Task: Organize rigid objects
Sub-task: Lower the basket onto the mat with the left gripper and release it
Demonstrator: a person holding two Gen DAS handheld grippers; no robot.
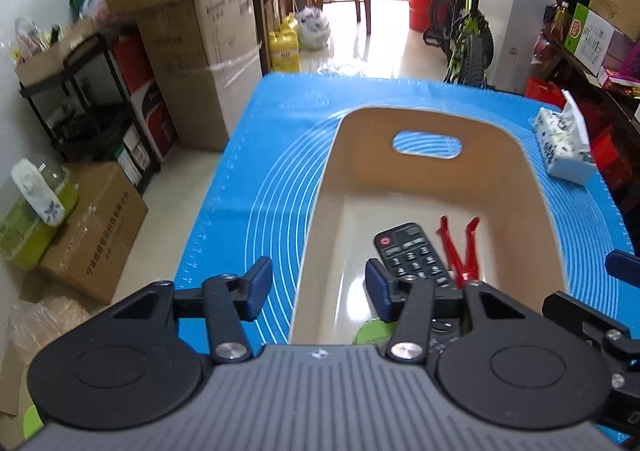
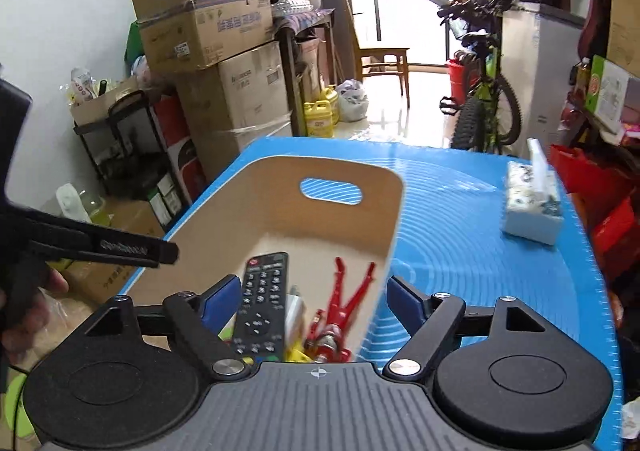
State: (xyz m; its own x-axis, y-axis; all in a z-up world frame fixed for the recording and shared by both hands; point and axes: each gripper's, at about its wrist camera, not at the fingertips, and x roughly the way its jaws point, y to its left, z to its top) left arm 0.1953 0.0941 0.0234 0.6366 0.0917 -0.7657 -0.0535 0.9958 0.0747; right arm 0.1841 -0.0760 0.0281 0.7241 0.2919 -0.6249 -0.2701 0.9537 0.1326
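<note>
Beige bin (image 1: 320,219) sits mid-frame on the blue mat (image 1: 256,155). Inside it: black remote (image 2: 262,303) lower centre, red figure (image 2: 340,311) just right of it, some yellow and green bits near the bottom edge, too hidden to name. Left gripper (image 1: 318,285) fingers apart, nothing between them, hanging over the bin's left rim. Right gripper (image 2: 310,301) fingers wide, empty, above the remote and figure. Tissue pack (image 2: 530,203) on the mat, right side, well apart from the bin.
</note>
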